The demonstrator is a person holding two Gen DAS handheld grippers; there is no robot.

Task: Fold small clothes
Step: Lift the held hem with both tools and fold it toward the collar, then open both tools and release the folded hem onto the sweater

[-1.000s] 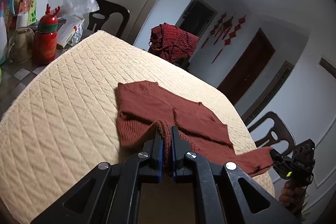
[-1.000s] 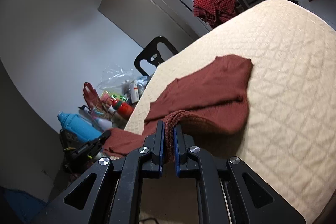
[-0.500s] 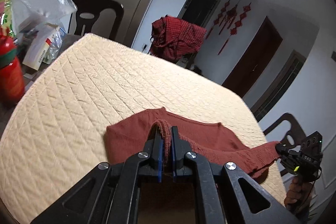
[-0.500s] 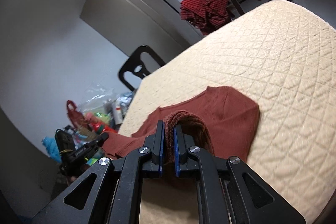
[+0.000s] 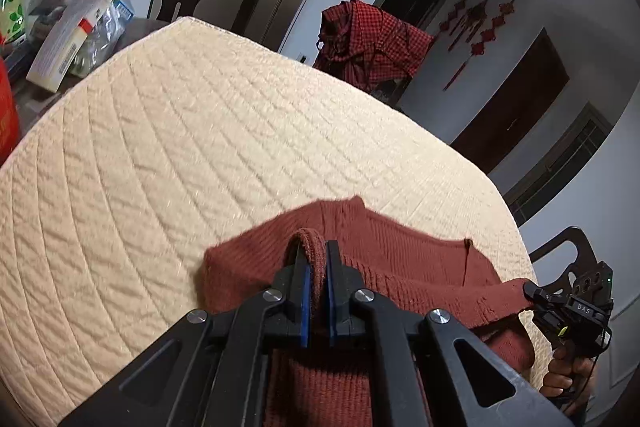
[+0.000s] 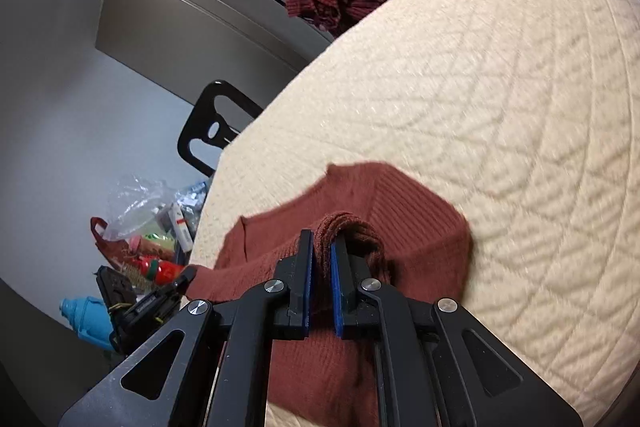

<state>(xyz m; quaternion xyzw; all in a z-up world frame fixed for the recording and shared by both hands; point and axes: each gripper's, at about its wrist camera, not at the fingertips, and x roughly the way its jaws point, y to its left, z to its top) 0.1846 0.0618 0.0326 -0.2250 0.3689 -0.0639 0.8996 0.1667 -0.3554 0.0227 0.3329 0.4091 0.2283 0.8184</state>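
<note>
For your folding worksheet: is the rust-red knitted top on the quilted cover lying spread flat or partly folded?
Partly folded. The knitted top is doubled over itself on the quilted cover, with bunched edges pinched in the left gripper and right gripper.

1. The sweater is showing rust red in a fine rib.
2. The table cover is showing cream with diamond quilting.
3. The far shirt is showing red and black check.
4. The grippers' fingers are showing black with blue pads.
5. The left-hand bottle is showing light blue.
</note>
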